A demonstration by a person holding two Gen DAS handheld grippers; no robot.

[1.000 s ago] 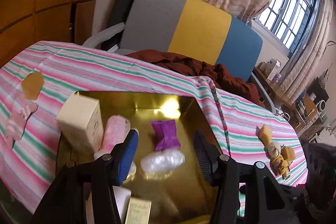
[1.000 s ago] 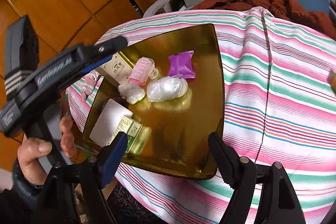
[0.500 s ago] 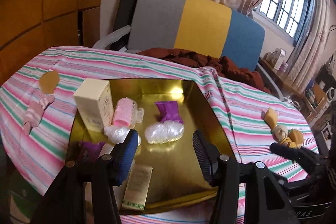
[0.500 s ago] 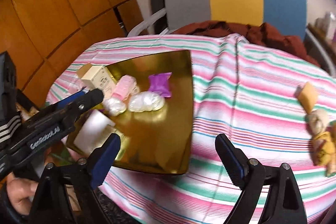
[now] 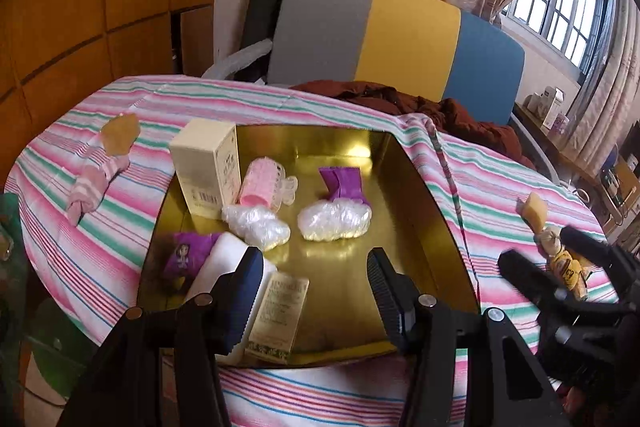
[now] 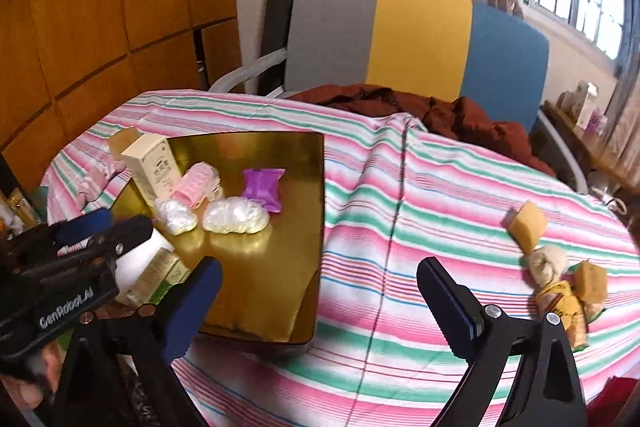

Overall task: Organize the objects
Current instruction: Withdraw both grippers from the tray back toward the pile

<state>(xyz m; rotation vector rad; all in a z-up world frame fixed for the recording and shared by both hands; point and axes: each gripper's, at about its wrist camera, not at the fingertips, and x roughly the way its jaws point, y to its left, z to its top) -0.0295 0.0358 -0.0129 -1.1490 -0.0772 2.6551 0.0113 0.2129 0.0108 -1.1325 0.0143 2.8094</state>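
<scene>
Spreading wide and empty, the right tongs (image 6: 318, 301) are facing the doll (image 6: 560, 291) ahead; the left tongs (image 5: 316, 281), released, are hovering over the tray (image 5: 420, 187).

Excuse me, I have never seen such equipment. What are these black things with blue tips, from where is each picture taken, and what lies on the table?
No robot is here: a person holds one hand-held clamp tool in each hand, and each carries a camera looking along its two fingers. One picture is from the left tool, the other from the right tool. Both are open and hold nothing; the right one's jaws have just been opening. On the striped tablecloth sits a gold tray with a cream box, a pink roller, a purple packet and two white plastic bundles. Outside the tray lies a small doll.
</scene>
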